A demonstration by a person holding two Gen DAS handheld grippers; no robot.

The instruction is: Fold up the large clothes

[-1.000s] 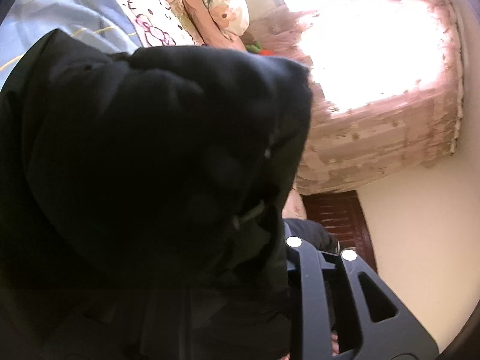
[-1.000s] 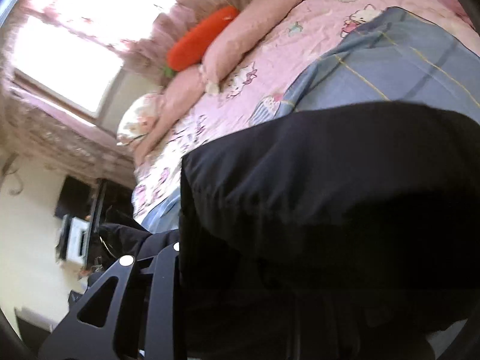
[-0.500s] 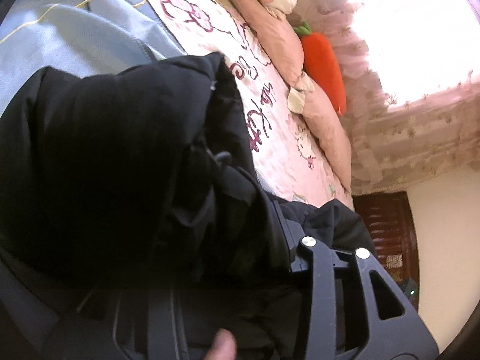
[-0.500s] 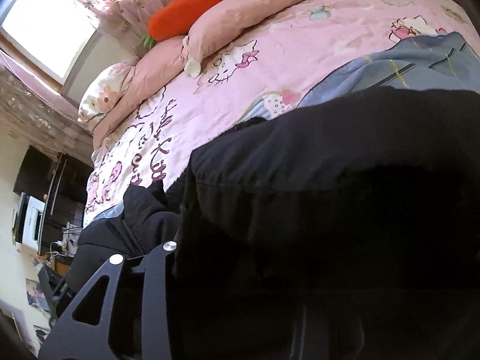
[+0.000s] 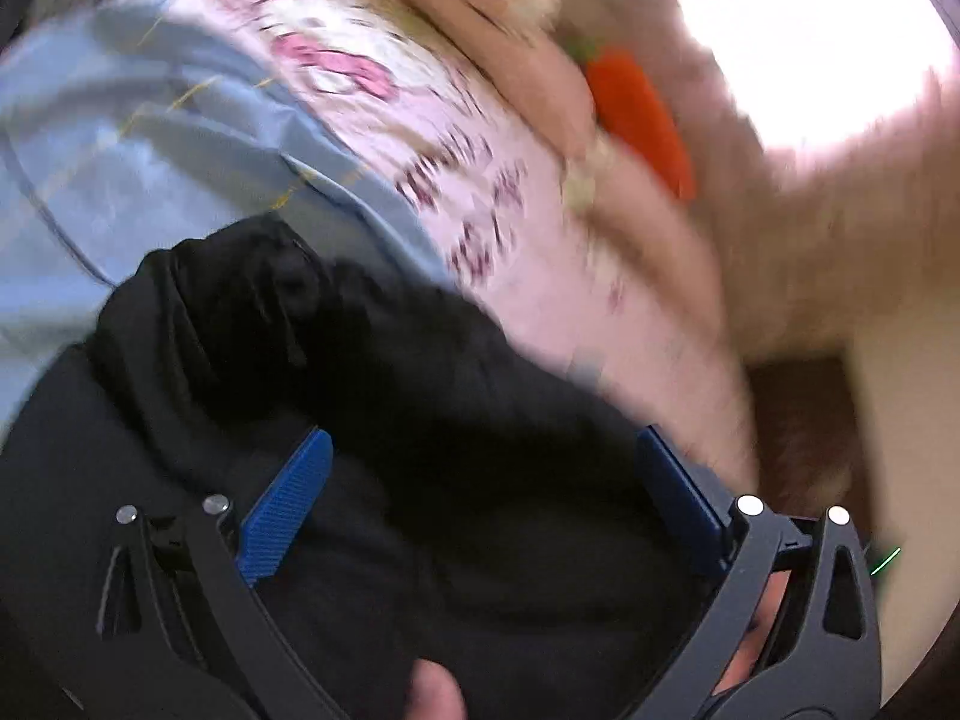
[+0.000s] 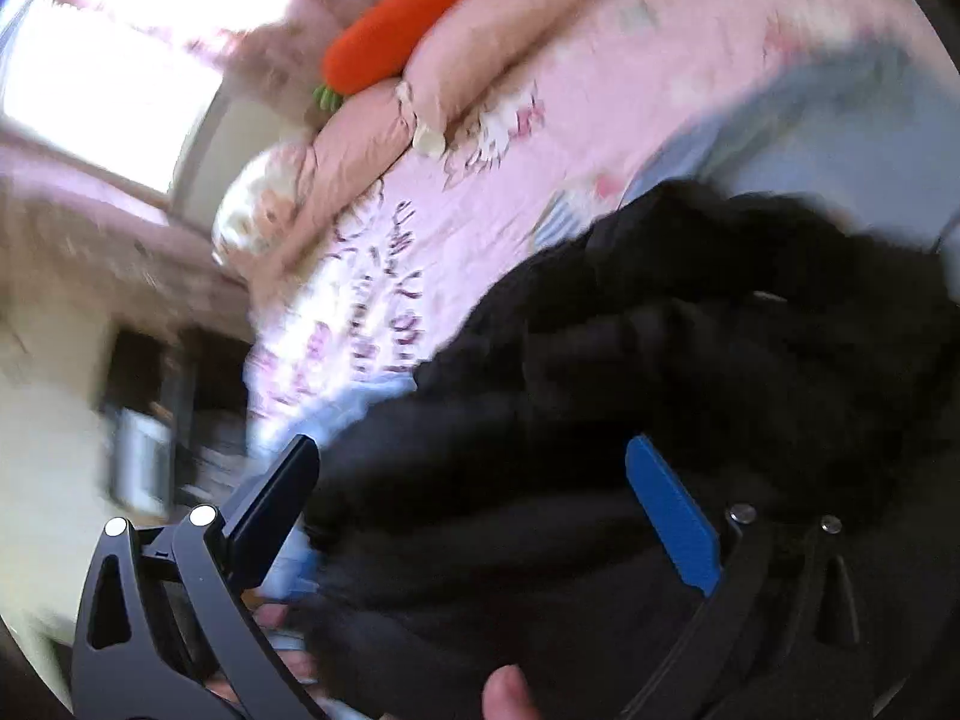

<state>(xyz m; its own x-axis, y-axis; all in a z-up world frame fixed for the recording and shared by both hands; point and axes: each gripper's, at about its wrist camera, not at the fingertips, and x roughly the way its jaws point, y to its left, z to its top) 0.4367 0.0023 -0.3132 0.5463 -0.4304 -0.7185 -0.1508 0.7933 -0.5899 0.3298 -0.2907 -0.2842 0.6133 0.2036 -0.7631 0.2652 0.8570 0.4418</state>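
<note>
A large black padded garment (image 5: 420, 420) lies bunched on the bed, on a light blue sheet (image 5: 150, 138). It also shows in the right wrist view (image 6: 690, 372). My left gripper (image 5: 486, 450) is open, its blue pads (image 5: 288, 504) wide apart just above the black cloth. My right gripper (image 6: 474, 468) is open too, with one blue pad (image 6: 672, 516) over the garment and the cloth lying loose between the jaws. Both views are blurred by motion.
A pink cartoon-print bed cover (image 5: 432, 138) lies beyond the garment, also in the right wrist view (image 6: 420, 252). Pink pillows (image 6: 480, 60) and an orange carrot plush (image 6: 396, 30) sit at the head. A bright curtained window (image 5: 810, 30) and dark furniture (image 6: 150, 408) stand past the bed.
Both grippers have opened and let go of the black garment, which has dropped from in front of the cameras onto the bed. Both cameras are swinging.
</note>
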